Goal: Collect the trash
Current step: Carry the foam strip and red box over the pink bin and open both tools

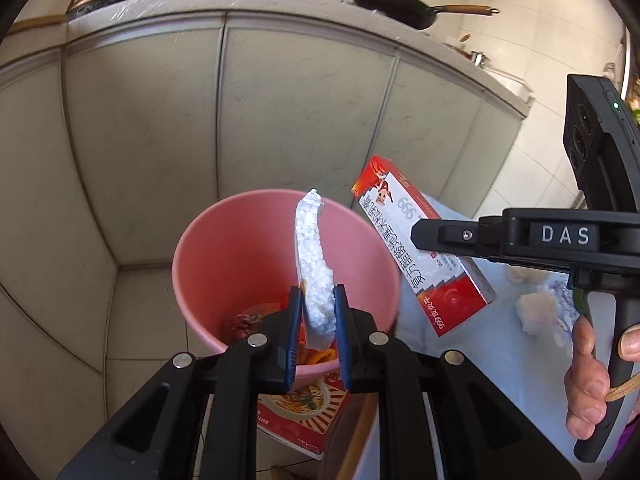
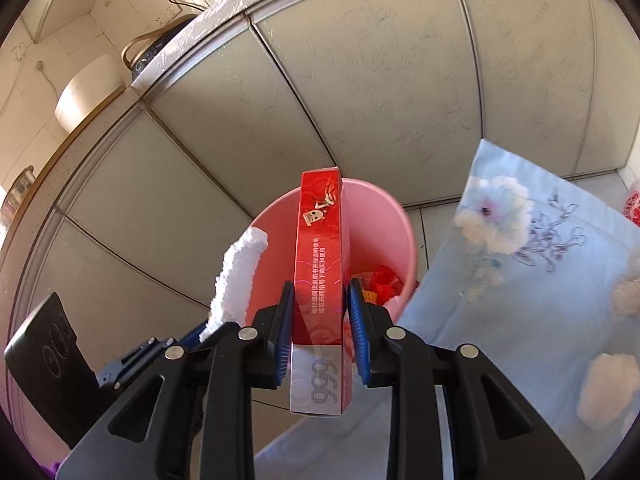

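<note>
My left wrist camera sits right behind my left hand-held gripper (image 1: pixel 318 322), tilted down, close above the pink bucket (image 1: pixel 224 240) with the cabinet doors (image 1: pixel 160 120) behind it; my right hand-held gripper (image 1: pixel 424 236) enters from the right edge. My right wrist camera looks down along my right hand-held gripper (image 2: pixel 320 320) at the same pink bucket (image 2: pixel 276 232) from further right, blue floral cloth (image 2: pixel 520 300) alongside. Both views share the bucket, the cabinets, the foam piece (image 1: pixel 312 256) (image 2: pixel 236 276) and the red box (image 1: pixel 420 248) (image 2: pixel 320 240).

Bright daylight, sharp focus, strong fisheye bending at edges.
</note>
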The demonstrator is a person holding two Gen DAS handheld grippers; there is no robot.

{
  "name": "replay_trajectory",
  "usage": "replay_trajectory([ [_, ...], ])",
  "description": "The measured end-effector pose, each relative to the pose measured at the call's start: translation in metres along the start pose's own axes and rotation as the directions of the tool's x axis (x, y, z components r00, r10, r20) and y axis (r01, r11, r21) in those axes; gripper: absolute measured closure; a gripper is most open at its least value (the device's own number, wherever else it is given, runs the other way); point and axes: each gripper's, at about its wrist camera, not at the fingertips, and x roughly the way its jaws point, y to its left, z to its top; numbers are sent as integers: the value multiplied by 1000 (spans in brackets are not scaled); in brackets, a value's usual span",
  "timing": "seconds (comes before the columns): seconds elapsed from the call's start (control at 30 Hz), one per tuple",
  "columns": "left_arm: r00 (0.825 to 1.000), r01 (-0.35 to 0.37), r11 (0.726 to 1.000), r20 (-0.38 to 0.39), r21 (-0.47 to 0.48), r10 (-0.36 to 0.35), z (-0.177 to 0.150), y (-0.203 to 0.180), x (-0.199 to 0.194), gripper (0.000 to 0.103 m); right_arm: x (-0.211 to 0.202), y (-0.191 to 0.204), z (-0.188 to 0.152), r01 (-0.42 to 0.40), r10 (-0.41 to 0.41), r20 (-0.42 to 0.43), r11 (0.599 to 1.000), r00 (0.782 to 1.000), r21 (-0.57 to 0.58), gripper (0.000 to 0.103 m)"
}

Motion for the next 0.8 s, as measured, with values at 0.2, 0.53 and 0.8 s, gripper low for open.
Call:
replay_trajectory([
  [0.2,998,-30,999,-53,-24,29,-2,10,27,88,37,0,3,26,-25,-52,999,998,20,76],
  [0.53,994,-66,997,-95,-49,61,0,13,43,75,52,-13,6,-7,10,-41,997,999,83,70],
  [0.8,996,-60,997,-69,-42,57,5,13,37,73,31,-7,3,-26,25,7,999,1000,40,63],
])
